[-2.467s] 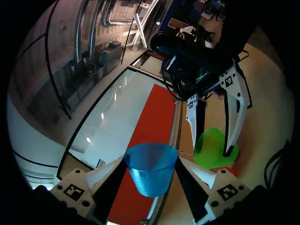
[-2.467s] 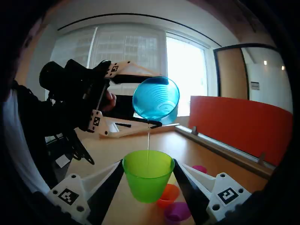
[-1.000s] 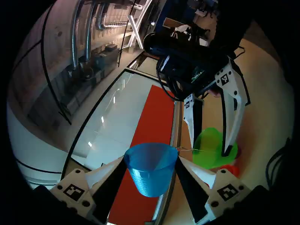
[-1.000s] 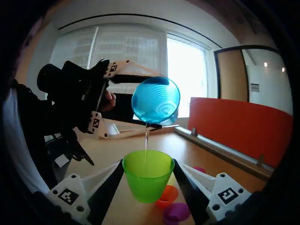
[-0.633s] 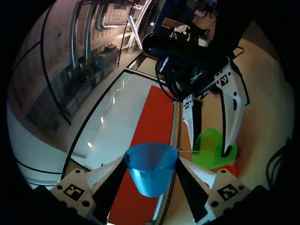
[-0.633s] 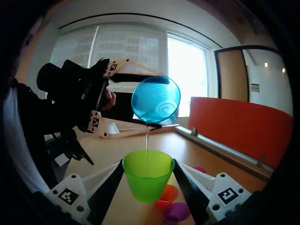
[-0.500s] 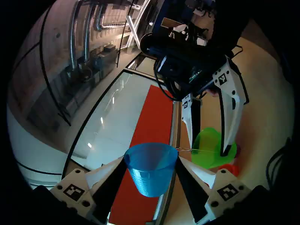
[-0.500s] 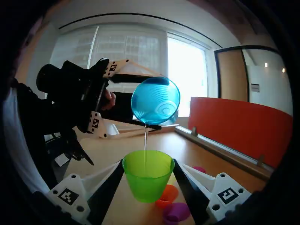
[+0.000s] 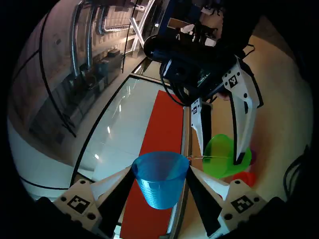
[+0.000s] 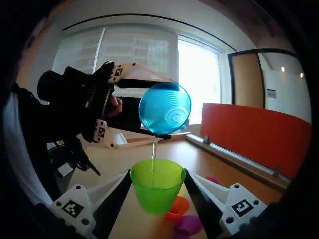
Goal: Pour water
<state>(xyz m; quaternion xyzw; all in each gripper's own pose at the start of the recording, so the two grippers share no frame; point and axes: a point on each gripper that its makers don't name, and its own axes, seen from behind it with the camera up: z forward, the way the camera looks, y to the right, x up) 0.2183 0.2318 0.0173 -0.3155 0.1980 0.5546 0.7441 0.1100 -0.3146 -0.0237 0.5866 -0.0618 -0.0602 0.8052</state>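
Left claw (image 9: pixel 160 169) is clamped on the blue cup (image 9: pixel 160 185), one finger pressing each side. In the right gripper view it's held up high and rolled sideways, so the cup is tipped way over with its bottom facing the camera. A hand (image 10: pixel 116 106) grips that claw from behind. A thin stream of water (image 10: pixel 152 157) runs off the cup's lower rim straight down into the green cup (image 10: pixel 156 191). That one is upright right below, squeezed between the fingers of the right claw (image 10: pixel 157 172) and held level over the worktop (image 10: pixel 223 167). A small orange cup (image 10: pixel 179 207) and a purple cup (image 10: pixel 187 225) sit on the worktop just past the green one. Writing-wise, there are black-and-white square markers (image 10: pixel 73 208) on the claws, plus a wall sign (image 10: pixel 271 91) too small to read.
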